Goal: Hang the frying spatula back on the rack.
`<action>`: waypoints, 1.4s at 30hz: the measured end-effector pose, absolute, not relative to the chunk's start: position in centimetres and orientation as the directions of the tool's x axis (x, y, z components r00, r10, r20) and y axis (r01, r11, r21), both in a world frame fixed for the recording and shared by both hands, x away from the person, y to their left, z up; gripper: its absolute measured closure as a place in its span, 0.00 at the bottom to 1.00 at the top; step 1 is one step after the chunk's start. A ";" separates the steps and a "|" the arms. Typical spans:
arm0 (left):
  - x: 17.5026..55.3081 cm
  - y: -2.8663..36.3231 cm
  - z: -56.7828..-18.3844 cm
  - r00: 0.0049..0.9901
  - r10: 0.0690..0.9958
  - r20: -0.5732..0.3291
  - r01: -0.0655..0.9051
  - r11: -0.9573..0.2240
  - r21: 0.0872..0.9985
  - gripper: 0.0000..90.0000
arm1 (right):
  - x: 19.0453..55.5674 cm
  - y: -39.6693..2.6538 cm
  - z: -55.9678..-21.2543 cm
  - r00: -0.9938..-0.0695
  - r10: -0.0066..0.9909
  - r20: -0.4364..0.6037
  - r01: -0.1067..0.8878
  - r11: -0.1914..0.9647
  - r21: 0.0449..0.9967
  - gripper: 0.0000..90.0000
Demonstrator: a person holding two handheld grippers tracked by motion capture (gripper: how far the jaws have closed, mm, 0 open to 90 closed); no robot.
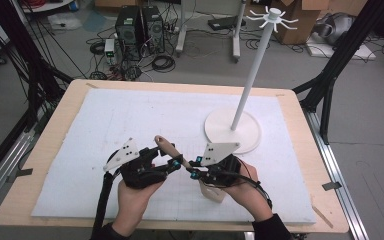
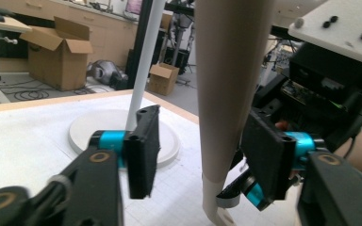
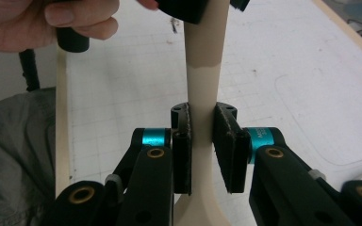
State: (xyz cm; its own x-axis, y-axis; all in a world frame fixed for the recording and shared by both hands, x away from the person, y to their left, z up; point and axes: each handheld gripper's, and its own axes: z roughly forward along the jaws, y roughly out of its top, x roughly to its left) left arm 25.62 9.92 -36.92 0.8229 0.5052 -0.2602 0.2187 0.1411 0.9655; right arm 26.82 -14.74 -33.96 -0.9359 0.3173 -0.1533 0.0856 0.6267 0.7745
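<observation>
A utensil with a brown handle (image 1: 167, 147) and a cream neck and head lies tilted over the white mat near the front of the table. My right gripper (image 3: 201, 141) is shut on the cream neck (image 3: 202, 89), just below where the brown handle (image 3: 206, 42) starts. The cream head (image 1: 213, 193) pokes out under the right hand. My left gripper (image 2: 202, 136) is open, with the handle (image 2: 226, 70) standing between its jaws. The handle sits close to the right-hand jaw, with a clear gap on the other side. In the high view the left gripper (image 1: 176, 163) meets the right gripper (image 1: 195, 169) mid-table.
A white stand with a round base (image 1: 232, 131), a tall pole (image 1: 252, 70) and hooks at its top (image 1: 272, 17) is behind the right hand. The white mat (image 1: 130, 115) covers the wooden table (image 1: 62, 112). Boxes, computers and cables lie on the floor beyond.
</observation>
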 end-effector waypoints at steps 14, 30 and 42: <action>26.1 9.9 -36.5 0.874 0.420 -0.245 0.203 0.142 0.969 0.82 | 26.6 -14.8 -33.9 -0.926 0.340 -0.163 0.086 0.611 0.787 0.86; 27.2 11.4 -32.9 0.988 0.063 -0.138 0.136 0.034 0.990 0.83 | 26.9 -16.5 -32.8 -0.993 0.103 0.053 0.086 0.354 0.931 0.57; 27.5 10.9 -32.0 0.990 -0.094 -0.104 0.108 0.034 0.994 0.83 | 26.4 -14.7 -33.0 -0.996 0.004 0.089 0.085 0.329 0.941 0.69</action>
